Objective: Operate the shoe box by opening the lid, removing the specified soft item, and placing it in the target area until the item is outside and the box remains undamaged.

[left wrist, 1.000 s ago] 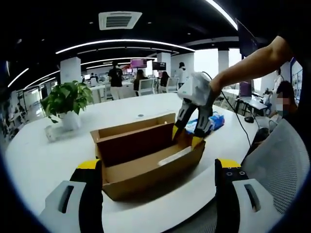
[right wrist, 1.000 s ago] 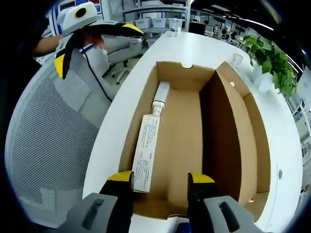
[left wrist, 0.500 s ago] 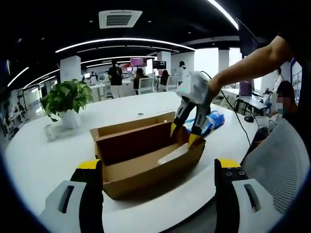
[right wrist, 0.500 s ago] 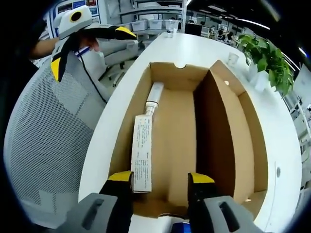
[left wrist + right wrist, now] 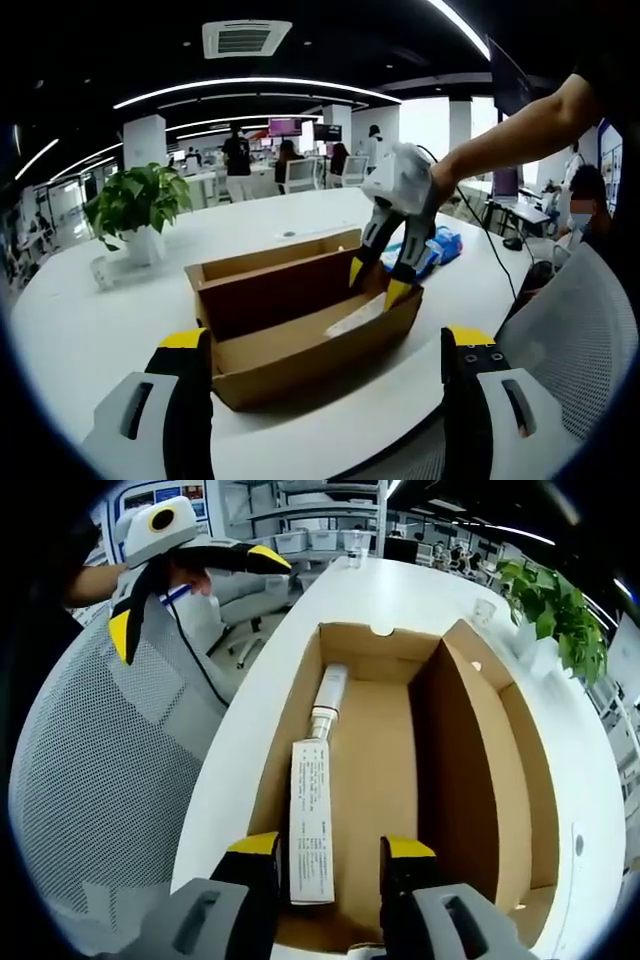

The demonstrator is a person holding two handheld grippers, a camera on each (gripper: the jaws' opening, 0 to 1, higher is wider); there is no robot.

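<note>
Reaching down, we held the right gripper [image 5: 385,276] part-open over the tube [image 5: 312,810] inside the shoe box [image 5: 300,325]; left gripper [image 5: 325,400] wide open, empty, near the box.

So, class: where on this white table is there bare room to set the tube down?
Bare table lies between the potted plant and the shoe box. Crowded: the box's far end, where the right gripper and blue packet sit.

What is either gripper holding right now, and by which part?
Nothing. The right gripper straddles the tube's flat end in the open box, jaws apart; the left gripper is open.
</note>
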